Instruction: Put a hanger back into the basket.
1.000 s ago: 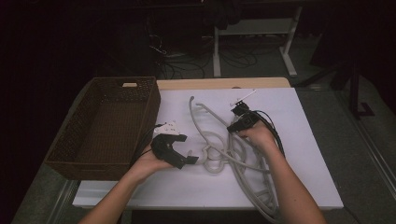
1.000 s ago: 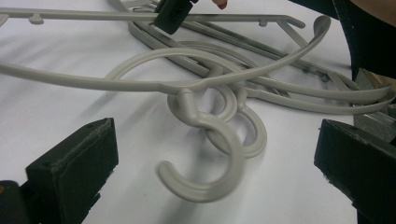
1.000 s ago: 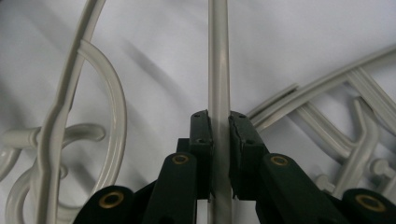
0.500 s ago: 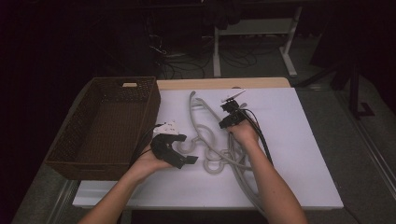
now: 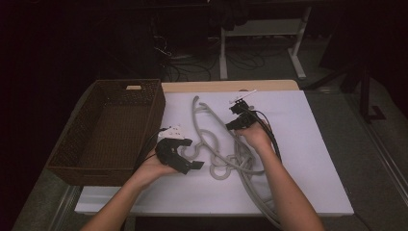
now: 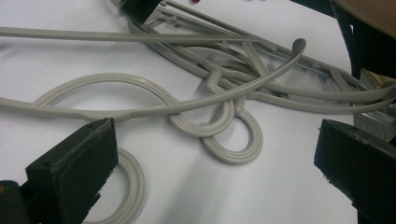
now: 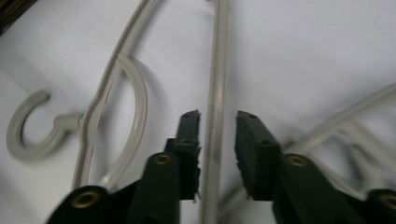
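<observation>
Several grey plastic hangers lie tangled on the white table. My right gripper sits at the far side of the pile. In the right gripper view a straight hanger bar runs between the jaws of the right gripper. These jaws have just been opening, and a narrow gap shows beside the bar. My left gripper rests at the pile's left edge, jaws wide apart. In the left gripper view, hook loops lie on the table between the fingers of the left gripper, untouched.
A brown wicker basket stands at the table's left, close beside the left hand. Black cables trail from the right gripper along the forearm. Beyond the table's far edge are dark floor, cables and a white stand.
The right hand and its gripper have shifted to the left along the hanger pile. The left hand and its gripper have stayed where they were.
</observation>
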`<action>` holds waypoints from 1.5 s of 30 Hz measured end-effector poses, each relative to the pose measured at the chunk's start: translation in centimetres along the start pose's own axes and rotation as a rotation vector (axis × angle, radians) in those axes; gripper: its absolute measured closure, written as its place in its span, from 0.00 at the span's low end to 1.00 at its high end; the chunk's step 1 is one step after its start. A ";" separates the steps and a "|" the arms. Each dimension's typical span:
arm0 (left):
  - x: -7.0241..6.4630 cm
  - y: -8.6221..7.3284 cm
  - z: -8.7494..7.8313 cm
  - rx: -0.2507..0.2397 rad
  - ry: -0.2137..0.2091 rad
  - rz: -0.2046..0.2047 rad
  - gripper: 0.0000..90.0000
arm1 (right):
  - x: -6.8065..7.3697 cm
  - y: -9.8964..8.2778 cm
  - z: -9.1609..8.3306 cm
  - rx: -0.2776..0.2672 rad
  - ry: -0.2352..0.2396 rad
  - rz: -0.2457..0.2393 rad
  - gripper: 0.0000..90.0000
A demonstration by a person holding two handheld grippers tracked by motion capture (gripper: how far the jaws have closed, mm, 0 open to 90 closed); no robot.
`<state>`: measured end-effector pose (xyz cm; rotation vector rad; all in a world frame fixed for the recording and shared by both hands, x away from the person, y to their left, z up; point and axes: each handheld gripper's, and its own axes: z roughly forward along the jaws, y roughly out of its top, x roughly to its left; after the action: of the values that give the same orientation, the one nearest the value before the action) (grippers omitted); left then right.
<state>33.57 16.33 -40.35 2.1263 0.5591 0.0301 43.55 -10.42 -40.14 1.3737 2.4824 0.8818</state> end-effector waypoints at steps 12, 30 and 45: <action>0.1 -0.1 0.1 0.004 0.015 -0.004 0.00 | -1.3 -5.6 -5.0 0.008 0.027 -0.108 0.99; 0.3 -0.4 0.3 0.010 0.044 -0.016 0.00 | 0.9 -9.4 -4.2 0.043 0.219 -0.215 0.99; 0.5 -0.4 0.1 -0.002 0.072 -0.034 0.00 | 6.2 -8.9 -1.7 0.075 0.370 -0.341 0.99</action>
<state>33.91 16.65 -40.86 2.1205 0.6370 0.0884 33.03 -9.60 -43.02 0.8184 2.9292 1.0465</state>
